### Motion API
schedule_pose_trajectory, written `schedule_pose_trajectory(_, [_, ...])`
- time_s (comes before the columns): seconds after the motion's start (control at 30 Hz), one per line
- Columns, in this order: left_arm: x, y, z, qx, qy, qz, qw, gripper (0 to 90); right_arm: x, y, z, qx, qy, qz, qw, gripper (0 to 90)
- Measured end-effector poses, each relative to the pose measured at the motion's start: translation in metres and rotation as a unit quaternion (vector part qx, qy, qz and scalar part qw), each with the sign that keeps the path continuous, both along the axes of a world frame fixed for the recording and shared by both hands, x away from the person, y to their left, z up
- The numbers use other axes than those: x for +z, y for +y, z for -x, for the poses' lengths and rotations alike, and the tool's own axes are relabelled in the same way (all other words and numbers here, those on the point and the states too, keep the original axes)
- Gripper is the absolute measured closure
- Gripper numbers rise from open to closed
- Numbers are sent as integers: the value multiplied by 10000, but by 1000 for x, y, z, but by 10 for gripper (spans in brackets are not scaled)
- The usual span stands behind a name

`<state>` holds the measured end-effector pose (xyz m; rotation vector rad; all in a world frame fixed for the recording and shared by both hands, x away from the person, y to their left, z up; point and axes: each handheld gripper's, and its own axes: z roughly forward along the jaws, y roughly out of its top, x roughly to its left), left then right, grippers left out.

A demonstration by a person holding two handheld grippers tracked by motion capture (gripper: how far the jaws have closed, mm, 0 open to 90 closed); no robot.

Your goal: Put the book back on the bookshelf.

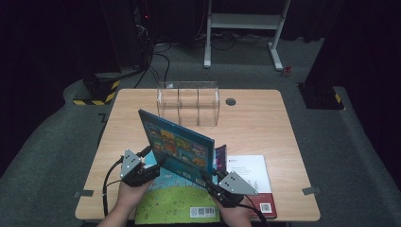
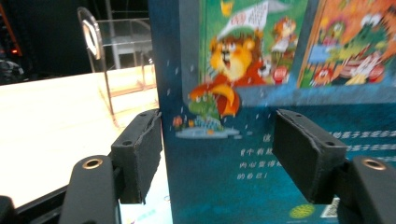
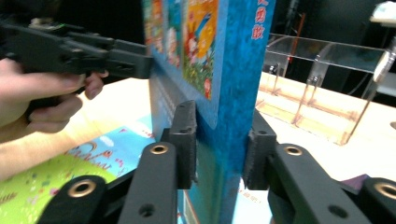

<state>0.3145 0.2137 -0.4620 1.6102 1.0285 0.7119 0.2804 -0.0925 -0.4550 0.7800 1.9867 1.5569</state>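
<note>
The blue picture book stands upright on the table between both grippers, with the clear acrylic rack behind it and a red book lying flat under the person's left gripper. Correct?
Not quite. The book lying flat by the left gripper is green, as the high view shows. The rest holds: the blue picture book stands upright between both grippers, the right gripper on its spine edge, and the clear acrylic rack sits behind it.

Clear acrylic rack (image 1: 188, 102), white booklet (image 1: 249, 176), table (image 1: 255, 120)

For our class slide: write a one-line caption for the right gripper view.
Right gripper clamps the upright blue picture book by its spine, clear organizer beyond.
</note>
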Motion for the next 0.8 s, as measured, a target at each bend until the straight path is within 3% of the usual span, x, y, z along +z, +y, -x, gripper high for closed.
schedule_pose_trajectory(0.3, [1, -11, -13, 41, 55, -126, 9999, 380, -3, 16, 7, 299, -48, 147, 9994, 764])
schedule_pose_trajectory(0.47, [3, -14, -21, 43, 80, -25, 10000, 381, -4, 25, 5, 186, -50, 234, 9995, 752])
schedule_pose_trajectory(0.63, [4, -11, -27, 13, 131, 119, 9998, 383, -2, 33, 6, 48, -247, 460, 9986, 754])
schedule_pose_trajectory(0.8, [5, -14, -33, -14, 141, 117, 9998, 391, 0, 40, 8, -118, -404, 648, 9970, 753])
